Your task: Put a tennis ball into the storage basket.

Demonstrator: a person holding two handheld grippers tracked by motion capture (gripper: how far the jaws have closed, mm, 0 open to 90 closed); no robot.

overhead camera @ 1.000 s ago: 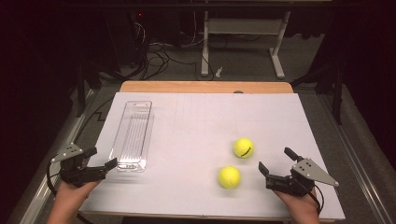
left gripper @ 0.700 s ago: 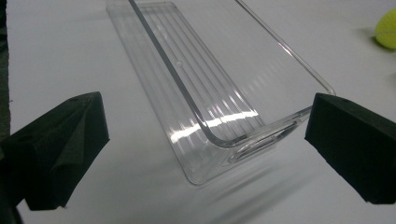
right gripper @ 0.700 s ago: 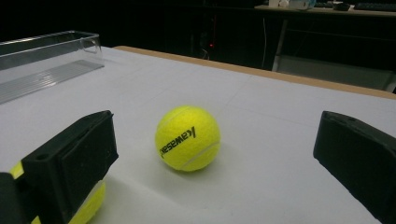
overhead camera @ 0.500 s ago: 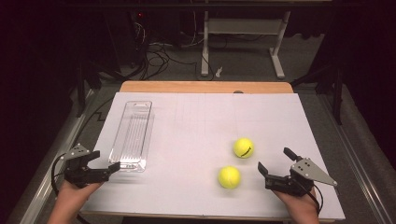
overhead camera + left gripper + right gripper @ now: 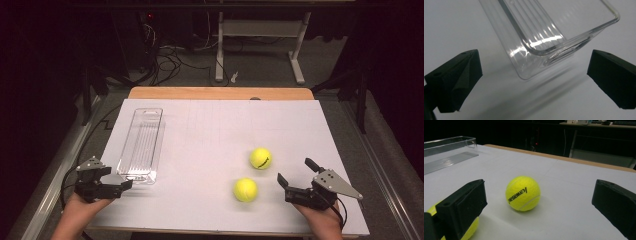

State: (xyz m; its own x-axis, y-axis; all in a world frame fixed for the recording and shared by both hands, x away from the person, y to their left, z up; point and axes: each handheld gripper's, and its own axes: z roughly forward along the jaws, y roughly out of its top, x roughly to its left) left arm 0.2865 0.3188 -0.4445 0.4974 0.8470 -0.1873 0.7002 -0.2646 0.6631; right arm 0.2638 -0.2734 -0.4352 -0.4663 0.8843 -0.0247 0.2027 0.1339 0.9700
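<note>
A long clear plastic tray (image 5: 141, 145) lies on the left of the white table sheet (image 5: 210, 130). My left gripper (image 5: 121, 184) stands open just before the tray's near end; in the left gripper view that near corner (image 5: 554, 37) sits ahead of the open left gripper (image 5: 534, 65). Two yellow tennis balls rest at right, one farther (image 5: 260, 158) and one nearer (image 5: 245, 189). My right gripper (image 5: 294, 171) is open, right of both balls. In the right gripper view the lettered ball (image 5: 523, 193) sits ahead of the right gripper (image 5: 539, 195), and the other ball (image 5: 472, 230) peeks from behind the left jaw.
The wooden table edge (image 5: 220, 93) runs along the far side. Beyond it are a desk frame (image 5: 260, 45) and cables on the floor (image 5: 170, 55). The tray (image 5: 446, 152) shows far left in the right gripper view.
My left gripper has shifted a little to the right, closer to the tray's near end. The right gripper and both balls have stayed put.
</note>
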